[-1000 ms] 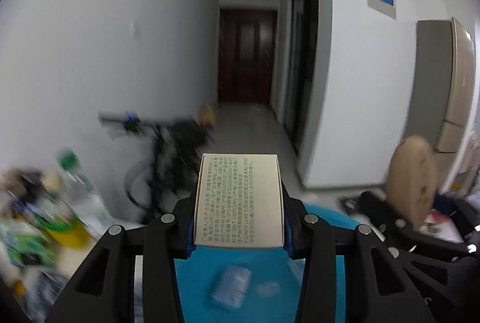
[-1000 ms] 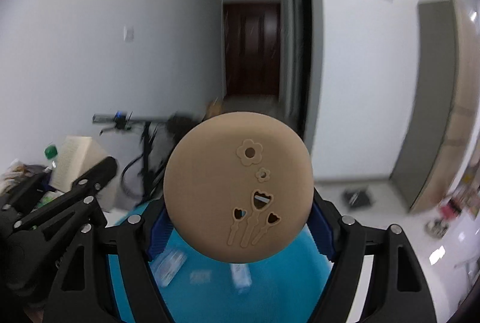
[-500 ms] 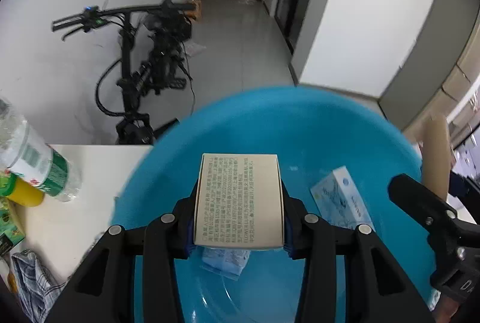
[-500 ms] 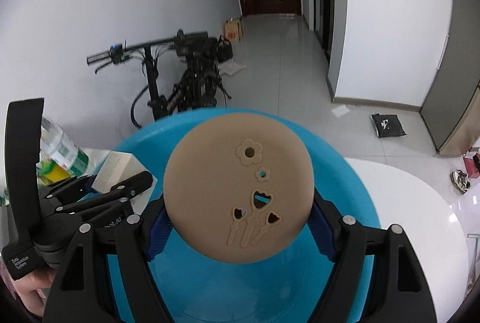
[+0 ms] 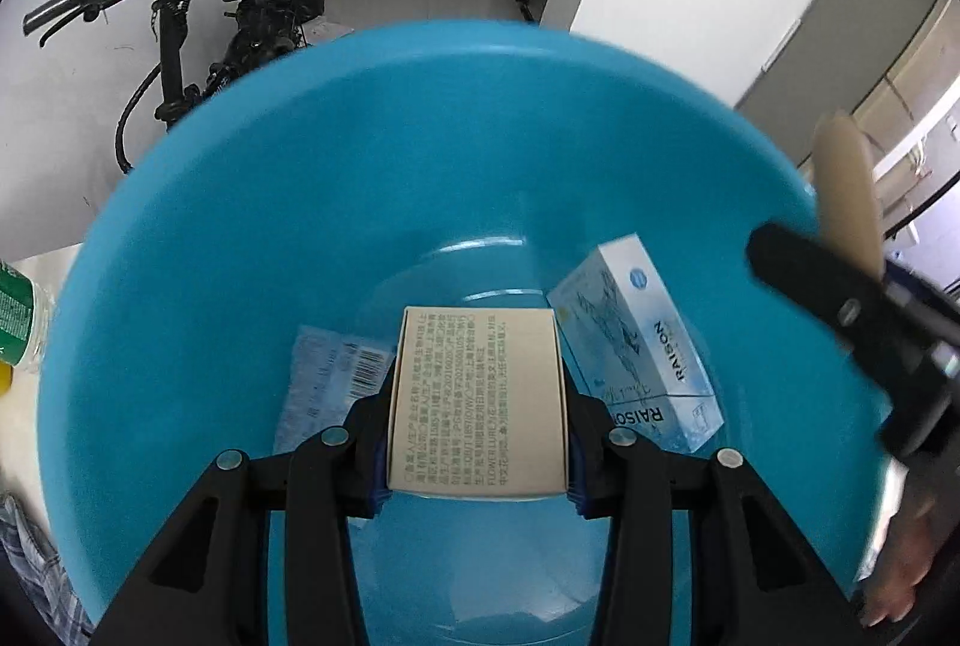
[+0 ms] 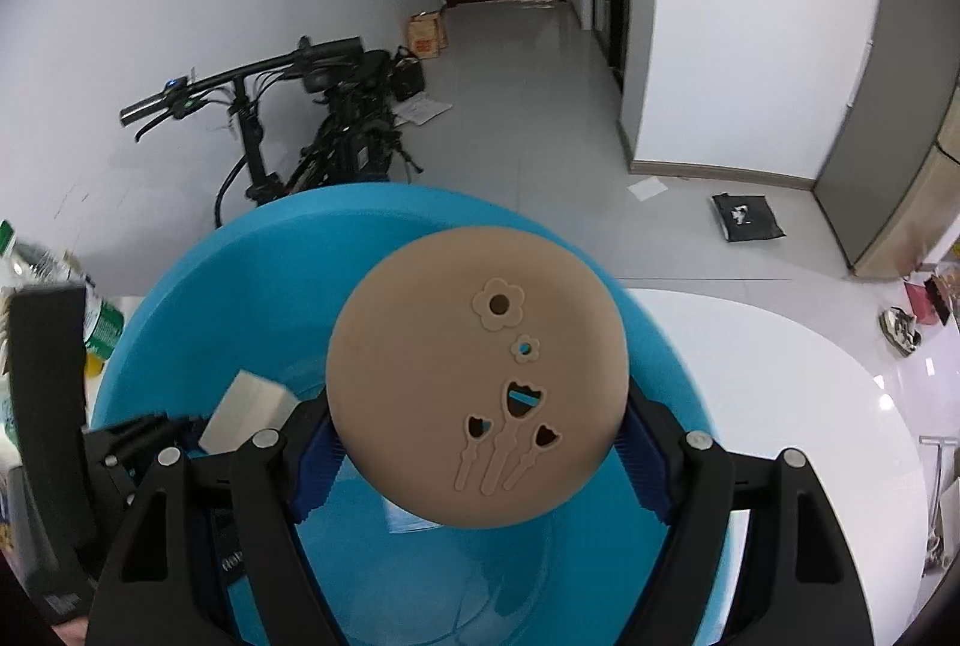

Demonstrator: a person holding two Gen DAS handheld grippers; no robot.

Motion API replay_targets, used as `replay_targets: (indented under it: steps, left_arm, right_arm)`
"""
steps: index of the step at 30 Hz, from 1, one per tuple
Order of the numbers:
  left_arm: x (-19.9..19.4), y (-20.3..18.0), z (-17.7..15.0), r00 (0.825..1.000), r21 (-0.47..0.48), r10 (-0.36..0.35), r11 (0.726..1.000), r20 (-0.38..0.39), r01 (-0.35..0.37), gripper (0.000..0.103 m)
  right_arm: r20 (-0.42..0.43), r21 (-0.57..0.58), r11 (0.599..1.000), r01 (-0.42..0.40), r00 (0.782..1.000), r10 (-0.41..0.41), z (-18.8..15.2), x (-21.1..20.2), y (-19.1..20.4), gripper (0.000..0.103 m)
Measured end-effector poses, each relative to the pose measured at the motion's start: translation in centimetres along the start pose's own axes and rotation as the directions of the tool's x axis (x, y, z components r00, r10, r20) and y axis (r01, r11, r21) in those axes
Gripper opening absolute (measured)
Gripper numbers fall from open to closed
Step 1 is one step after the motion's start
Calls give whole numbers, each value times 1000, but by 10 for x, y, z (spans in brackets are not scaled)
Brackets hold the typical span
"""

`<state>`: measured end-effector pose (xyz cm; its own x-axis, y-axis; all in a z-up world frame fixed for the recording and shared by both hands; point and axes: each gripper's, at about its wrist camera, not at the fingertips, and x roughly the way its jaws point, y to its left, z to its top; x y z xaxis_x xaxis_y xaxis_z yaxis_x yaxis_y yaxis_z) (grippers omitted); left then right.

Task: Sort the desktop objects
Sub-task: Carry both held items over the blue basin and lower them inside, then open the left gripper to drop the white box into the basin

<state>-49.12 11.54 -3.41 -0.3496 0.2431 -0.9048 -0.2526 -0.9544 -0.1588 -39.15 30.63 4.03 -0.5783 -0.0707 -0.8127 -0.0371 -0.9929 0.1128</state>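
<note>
My left gripper is shut on a beige printed box and holds it low inside a big blue basin. A white-blue RAISON box and a flat blue packet lie on the basin floor. My right gripper is shut on a round tan disc with flower cut-outs, held over the basin near its right rim. The disc shows edge-on in the left wrist view. The beige box also shows in the right wrist view.
The basin stands on a white table. A green-labelled bottle and clutter sit at the table's left. A black bicycle leans on the wall beyond. A checked cloth lies at the lower left.
Both grippers have tilted down and moved into the basin with their loads. The beige box has dropped close to the basin floor; the disc has come over the right rim.
</note>
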Motion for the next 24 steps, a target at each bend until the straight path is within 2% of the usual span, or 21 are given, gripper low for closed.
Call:
replay_targets:
  steps: [7, 9, 11, 15, 22, 24]
  left_arm:
    - [14, -5, -3, 998, -2, 21, 1000, -55, -22, 45]
    - [17, -6, -2, 997, -2, 10, 1000, -79, -10, 50]
    - [19, -4, -2, 996, -14, -3, 1000, -87, 2, 62]
    - [9, -4, 0, 998, -27, 30, 999, -52, -31, 64]
    - [-27, 10, 6, 999, -67, 34, 997, 42, -32, 66]
    - [-41, 16, 10, 991, -61, 104, 993, 82, -99, 66]
  right_arm:
    - [7, 4, 1000, -13, 1000, 13, 1, -2, -3, 77]
    - [7, 4, 1000, -13, 1000, 13, 0, -1, -3, 77]
    - [7, 3, 1000, -12, 1000, 12, 0, -1, -2, 77]
    - [1, -2, 1000, -6, 1000, 6, -1, 4, 1, 78]
    - [-7, -30, 1000, -6, 1000, 6, -3, 8, 14, 78]
    - [0, -29, 999, -18, 1000, 18, -4, 7, 18, 78]
